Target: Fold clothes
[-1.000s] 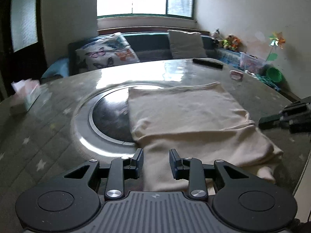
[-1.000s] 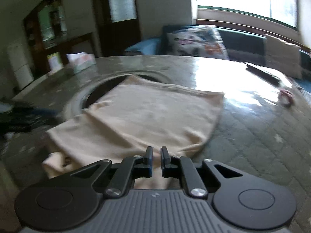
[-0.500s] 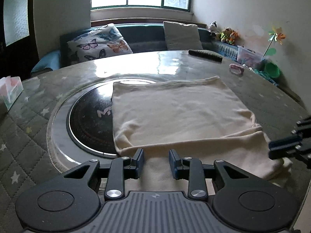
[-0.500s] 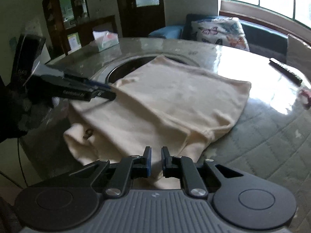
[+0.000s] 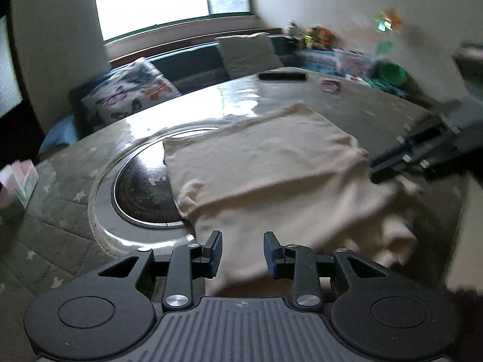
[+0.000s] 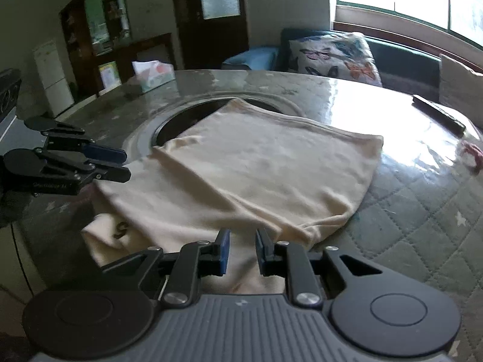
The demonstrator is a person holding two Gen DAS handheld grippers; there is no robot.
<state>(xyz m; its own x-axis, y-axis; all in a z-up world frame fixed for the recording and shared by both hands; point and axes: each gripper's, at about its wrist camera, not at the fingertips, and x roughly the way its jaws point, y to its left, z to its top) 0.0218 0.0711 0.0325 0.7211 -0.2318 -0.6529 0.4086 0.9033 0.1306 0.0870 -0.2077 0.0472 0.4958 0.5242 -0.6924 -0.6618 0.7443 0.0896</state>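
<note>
A cream garment point(image 5: 265, 163) lies partly folded on the round table, its far half over the dark glass centre and its near end bunched at the table's edge. It also shows in the right wrist view point(image 6: 256, 175). My left gripper point(image 5: 243, 252) is open and empty, just above the garment's near edge. My right gripper point(image 6: 242, 249) is open a little and empty, over the garment's near right corner. Each gripper shows in the other's view, the right one point(image 5: 401, 163) and the left one point(image 6: 99, 163) at opposite sides of the cloth.
The table point(image 5: 60, 235) has a quilted grey cover and a dark round glass inset point(image 5: 142, 193). A tissue box point(image 6: 152, 75), a black remote point(image 5: 282, 76) and a small pink item point(image 5: 330, 84) lie on it. A sofa with cushions point(image 5: 129, 93) stands behind.
My right gripper has opened slightly from shut. Both grippers have shifted over the garment's near end, and the left view has swung and blurred.
</note>
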